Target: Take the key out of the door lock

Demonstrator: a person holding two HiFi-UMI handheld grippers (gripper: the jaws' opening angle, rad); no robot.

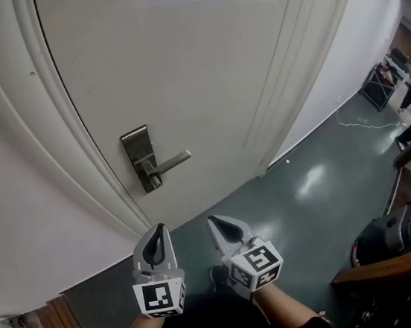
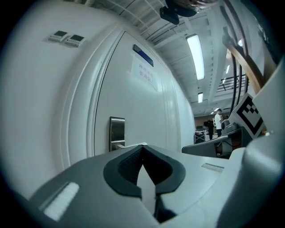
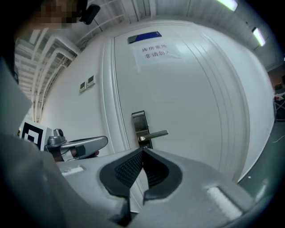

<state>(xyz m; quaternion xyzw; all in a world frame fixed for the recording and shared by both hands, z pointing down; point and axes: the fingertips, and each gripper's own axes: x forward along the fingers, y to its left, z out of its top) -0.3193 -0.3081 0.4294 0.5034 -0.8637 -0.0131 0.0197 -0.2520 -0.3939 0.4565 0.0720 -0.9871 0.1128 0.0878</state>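
1. Door lock point(image 1: 139, 161) sits on the white door point(image 1: 178, 73), ahead of both grippers and well apart from their fingertips.
2. Its form is a tall brushed-metal plate with a lever handle point(image 1: 171, 162) pointing right; whether a key sits in it cannot be told at this size.
3. Left gripper point(image 1: 158, 230): jaws together, nothing between them, touching nothing.
4. Right gripper point(image 1: 214, 221): jaws likewise closed and empty, just beside the left gripper, above the dark floor point(image 1: 319, 174).

Glossy grey-green floor point(image 1: 320, 182), black bag point(image 1: 392, 235) on it, white cable point(image 1: 365, 124) near the wall
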